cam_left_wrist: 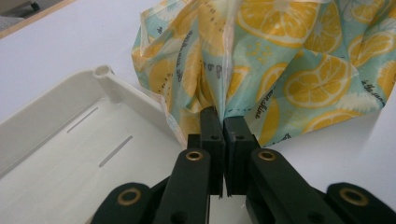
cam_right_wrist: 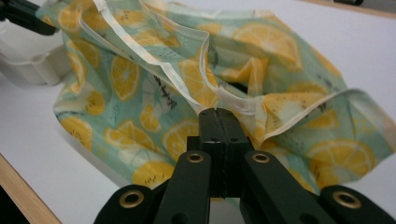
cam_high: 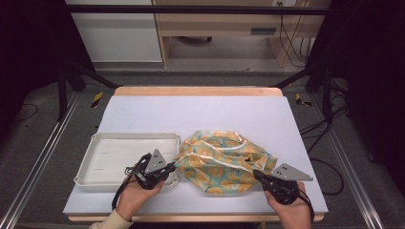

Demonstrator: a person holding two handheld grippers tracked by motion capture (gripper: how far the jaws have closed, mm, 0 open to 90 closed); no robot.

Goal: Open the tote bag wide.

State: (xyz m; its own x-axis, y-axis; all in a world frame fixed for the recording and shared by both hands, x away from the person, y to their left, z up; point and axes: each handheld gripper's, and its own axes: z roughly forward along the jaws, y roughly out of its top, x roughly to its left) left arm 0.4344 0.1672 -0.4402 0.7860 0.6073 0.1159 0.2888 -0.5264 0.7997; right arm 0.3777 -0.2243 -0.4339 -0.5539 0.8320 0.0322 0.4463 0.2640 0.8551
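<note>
Left tool (cam_high: pixel 168 170) is clamped shut on the near-left edge of the lemon-print cloth (cam_high: pixel 222 160), jaws pinching a gathered fold, seen close in the left gripper view (cam_left_wrist: pixel 224 116). Right tool (cam_high: pixel 257 175) is also closed tight, gripping the cloth's white-hemmed edge at its near-right side (cam_right_wrist: pixel 218 114). Cloth lies crumpled on the white tabletop (cam_high: pixel 200 112), bunched between the two tools and spreading away from them. White plastic tray (cam_high: pixel 102 138) sits just left of the cloth, its right rim touching or nearly touching the fabric; left tool hangs over the tray's near-right corner.
</note>
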